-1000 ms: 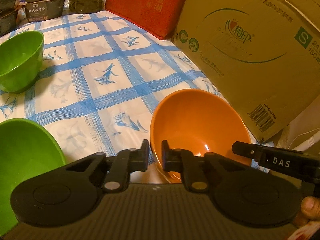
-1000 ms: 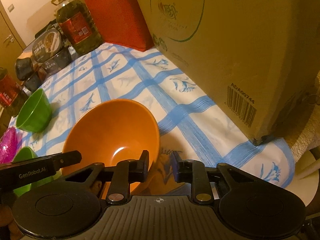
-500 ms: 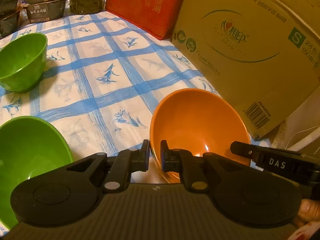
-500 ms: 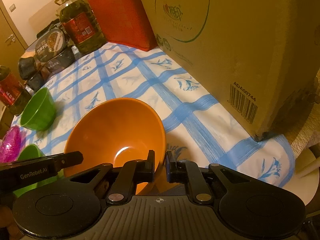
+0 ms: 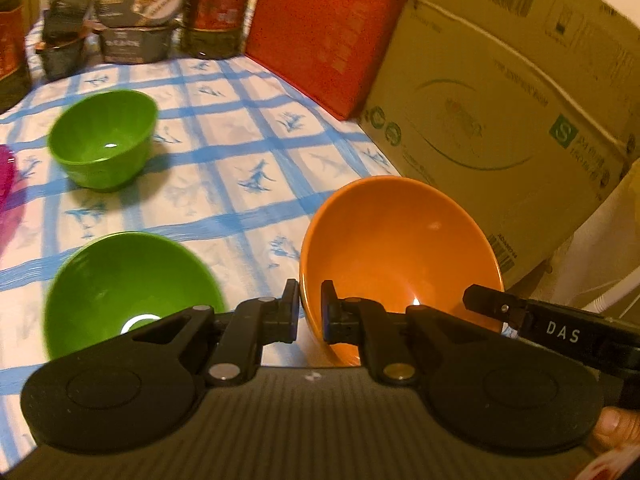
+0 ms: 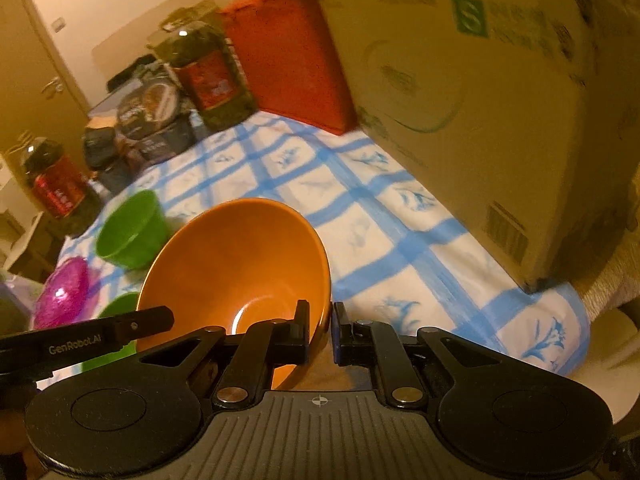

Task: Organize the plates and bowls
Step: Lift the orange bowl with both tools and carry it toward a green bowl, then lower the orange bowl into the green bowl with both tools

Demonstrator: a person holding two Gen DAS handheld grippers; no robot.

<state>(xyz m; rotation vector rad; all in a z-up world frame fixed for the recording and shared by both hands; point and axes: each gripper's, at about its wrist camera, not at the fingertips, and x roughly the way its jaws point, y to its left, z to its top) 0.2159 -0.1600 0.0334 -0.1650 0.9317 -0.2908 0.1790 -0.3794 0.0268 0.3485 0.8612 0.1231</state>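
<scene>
An orange bowl is held between both grippers above the blue-checked tablecloth. My left gripper is shut on its left rim. My right gripper is shut on the opposite rim of the orange bowl; one of its fingers shows in the left wrist view. A near green bowl stands just left of the orange one, and a far green bowl sits further back. At the left edge is a magenta bowl.
A large cardboard box and a red bag wall off the right side of the table. Oil bottles and dark food containers line the back. The table's right corner drops off near a white stool.
The right gripper's jaws closed onto the orange bowl's rim. Both grippers then rose with the bowl, so more of the table and the back row came into view.
</scene>
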